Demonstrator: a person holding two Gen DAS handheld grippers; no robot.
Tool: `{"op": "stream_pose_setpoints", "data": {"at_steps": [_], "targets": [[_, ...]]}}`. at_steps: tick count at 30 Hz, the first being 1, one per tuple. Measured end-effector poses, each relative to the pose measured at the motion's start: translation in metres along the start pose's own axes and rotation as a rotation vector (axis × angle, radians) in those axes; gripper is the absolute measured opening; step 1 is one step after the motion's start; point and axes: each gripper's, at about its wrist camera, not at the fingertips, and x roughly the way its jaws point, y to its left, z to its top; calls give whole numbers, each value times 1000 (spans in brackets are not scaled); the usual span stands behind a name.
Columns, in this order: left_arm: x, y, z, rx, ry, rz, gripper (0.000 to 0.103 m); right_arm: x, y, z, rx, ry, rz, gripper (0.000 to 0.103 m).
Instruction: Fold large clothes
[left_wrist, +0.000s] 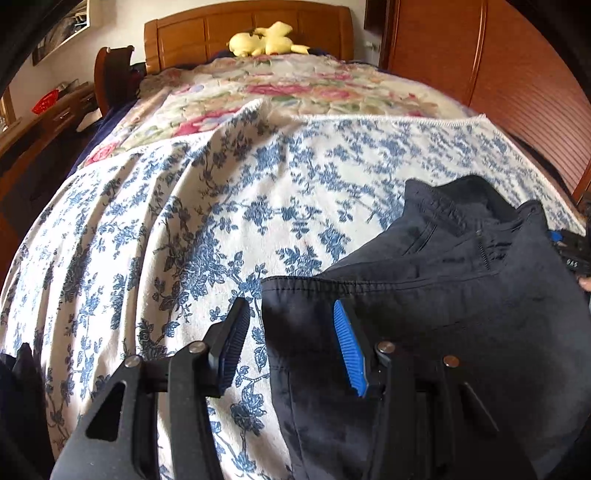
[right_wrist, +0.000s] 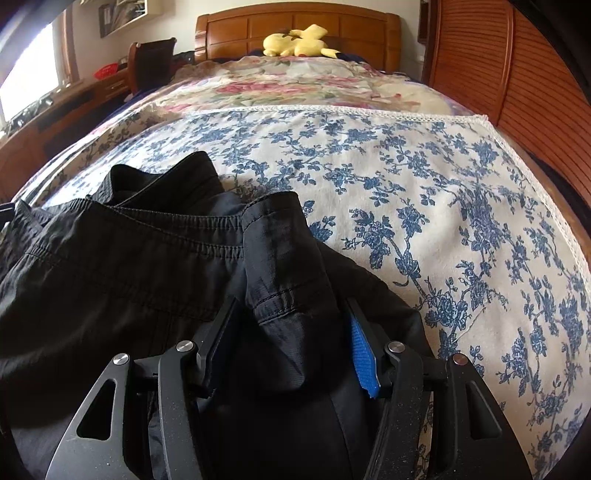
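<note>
A black garment (left_wrist: 436, 295), with an elastic waistband and a zipper, lies on a blue-flowered white cloth (left_wrist: 184, 221) on the bed. In the left wrist view my left gripper (left_wrist: 291, 343) is open. Its jaws straddle the garment's left edge, the blue pad (left_wrist: 349, 347) over the fabric, the other finger over the cloth. In the right wrist view the garment (right_wrist: 129, 266) fills the lower left. My right gripper (right_wrist: 291, 332) is open, with a raised fold of the garment between its fingers. The right gripper also shows at the left wrist view's right edge (left_wrist: 572, 251).
A floral quilt (left_wrist: 280, 92) covers the far half of the bed. A yellow plush toy (left_wrist: 266, 40) lies by the wooden headboard (left_wrist: 247, 26). A wooden wardrobe (left_wrist: 498, 74) stands on the right. A desk (right_wrist: 48, 118) and chair (right_wrist: 151, 62) stand on the left.
</note>
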Motion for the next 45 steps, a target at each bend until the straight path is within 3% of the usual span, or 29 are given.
{"op": "stream_pose_setpoints", "data": {"at_steps": [6,8,9,12,14,18,20,25,29,36,42,45], "targets": [[11,1,-4,8,33,-15,46,1,2,0,5,-4,6,58],[14,3,-5,3,38,-59,30,0,2,-1,2,-6,2,56],[15,4,-5,-3,43,-79,28,0,3,-1,-5,-6,1,55],[17,1,-7,12,52,-88,13,-4,9,3,-56,2,-3,39],[14,0,-8,17,48,-89,4,-11,8,3,-78,-11,-3,22],[-8,-7,-1,43,-17,20,3,-30,1,6,-104,-58,50,10],[-27,-9,9,31,-92,44,3,-42,0,10,-139,-83,61,7],[-60,-15,39,23,-235,107,3,-78,-13,35,-89,-195,104,6],[-56,-7,67,-15,-261,129,3,-81,-23,66,-54,-234,38,6],[-28,-11,92,-8,-233,129,3,-37,-34,104,-3,-176,-73,7],[-25,-23,90,10,-210,115,7,-4,-37,96,-3,-80,-107,8],[-32,-31,82,27,-201,102,8,-1,-39,85,-13,-49,-102,14]]}}
